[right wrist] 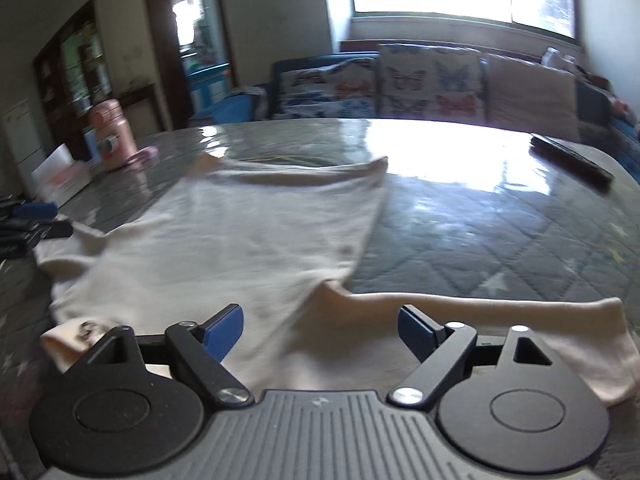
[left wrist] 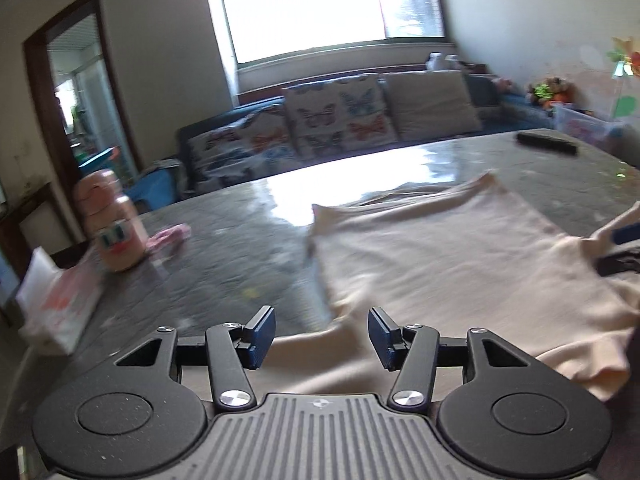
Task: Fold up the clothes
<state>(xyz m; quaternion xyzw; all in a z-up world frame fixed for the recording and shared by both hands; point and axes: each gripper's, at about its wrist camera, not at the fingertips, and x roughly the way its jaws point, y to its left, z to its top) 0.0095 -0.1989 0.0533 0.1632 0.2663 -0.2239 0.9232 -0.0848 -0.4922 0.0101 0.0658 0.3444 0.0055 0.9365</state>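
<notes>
Nearest in the left wrist view, the left gripper [left wrist: 322,334] is held with its blue pads spread wide and nothing between them, above the near edge of a cream shirt [left wrist: 452,256]. In the right wrist view the right gripper [right wrist: 320,330] is likewise spread wide and empty, poised over the shirt [right wrist: 224,240], whose sleeve [right wrist: 520,320] is stretched out to the right. The shirt is laid flat on a glossy grey quilted table [right wrist: 480,224]. Farther off on the left, a white box [left wrist: 60,304] and a pink bottle [left wrist: 116,224] are seen. A dark flat object [right wrist: 570,160] lies at the far right. Beyond the table, a sofa with butterfly cushions [left wrist: 336,116] is set under a bright window [left wrist: 320,4].
</notes>
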